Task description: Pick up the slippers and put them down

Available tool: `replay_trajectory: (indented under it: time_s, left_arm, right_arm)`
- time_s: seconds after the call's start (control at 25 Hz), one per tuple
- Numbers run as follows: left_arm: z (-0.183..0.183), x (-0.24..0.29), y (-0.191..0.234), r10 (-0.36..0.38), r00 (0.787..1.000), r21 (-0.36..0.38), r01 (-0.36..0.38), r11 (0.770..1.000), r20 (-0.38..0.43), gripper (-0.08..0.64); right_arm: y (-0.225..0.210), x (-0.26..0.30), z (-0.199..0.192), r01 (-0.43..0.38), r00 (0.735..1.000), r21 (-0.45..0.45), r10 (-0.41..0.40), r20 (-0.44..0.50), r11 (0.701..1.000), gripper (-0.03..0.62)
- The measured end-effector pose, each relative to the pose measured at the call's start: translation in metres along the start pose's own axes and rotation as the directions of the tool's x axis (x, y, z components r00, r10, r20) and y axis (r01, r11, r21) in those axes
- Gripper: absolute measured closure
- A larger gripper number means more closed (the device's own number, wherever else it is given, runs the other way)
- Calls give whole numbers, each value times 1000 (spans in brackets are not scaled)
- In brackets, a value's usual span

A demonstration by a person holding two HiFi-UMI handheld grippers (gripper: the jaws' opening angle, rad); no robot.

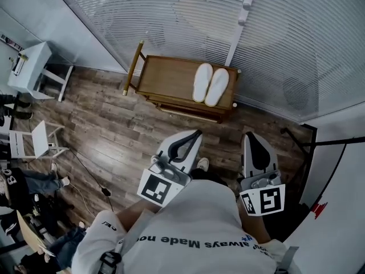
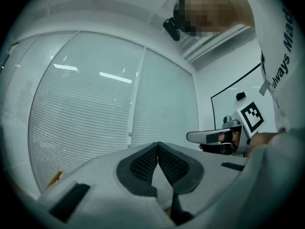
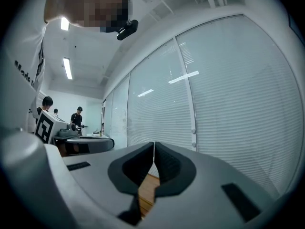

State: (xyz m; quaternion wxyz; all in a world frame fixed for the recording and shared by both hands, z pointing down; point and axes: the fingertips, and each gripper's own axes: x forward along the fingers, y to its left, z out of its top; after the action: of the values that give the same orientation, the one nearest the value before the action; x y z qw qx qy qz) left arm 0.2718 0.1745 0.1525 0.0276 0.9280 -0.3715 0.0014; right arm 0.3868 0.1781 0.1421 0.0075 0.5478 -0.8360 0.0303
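Observation:
A pair of white slippers (image 1: 210, 84) lies side by side on the right part of a low wooden table (image 1: 165, 76) against the blind-covered window. My left gripper (image 1: 197, 133) is held level in front of my body, short of the table, its jaws shut with nothing between them. My right gripper (image 1: 249, 135) is beside it to the right, also shut and empty. In the left gripper view the left gripper (image 2: 157, 144) points at the window blinds, and the right gripper (image 2: 198, 137) shows at the side. In the right gripper view the right gripper (image 3: 154, 144) faces the blinds too. Neither gripper view shows the slippers.
White chairs (image 1: 37, 142) and a white side table (image 1: 31, 64) stand at the left on the wooden floor (image 1: 108, 136). A black cable (image 1: 91, 178) runs across the floor. A dark stand (image 1: 302, 144) and a whiteboard (image 1: 336, 198) are at the right. People (image 3: 76, 118) stand far off.

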Motion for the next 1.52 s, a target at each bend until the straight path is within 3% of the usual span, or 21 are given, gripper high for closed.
replay_trajectory:
  time_s: [0.6,1.12,1.52]
  left_arm:
    - [-13,56,34,63,997,-19,-63,998,-36,548]
    - [7,100,123,-22,1000,7,22,1000,-13,548]
    - [-11,111,200,-56,998,-1,56,998,-28,548]
  right_arm:
    - [-39,58,-16,-67,997,30,68,-40,997,577]
    - [-42,158,3,-11,1000,8,11,-15,1000,577]
    - [-30,226,-12,54,998,10,-54,-26,998,577]
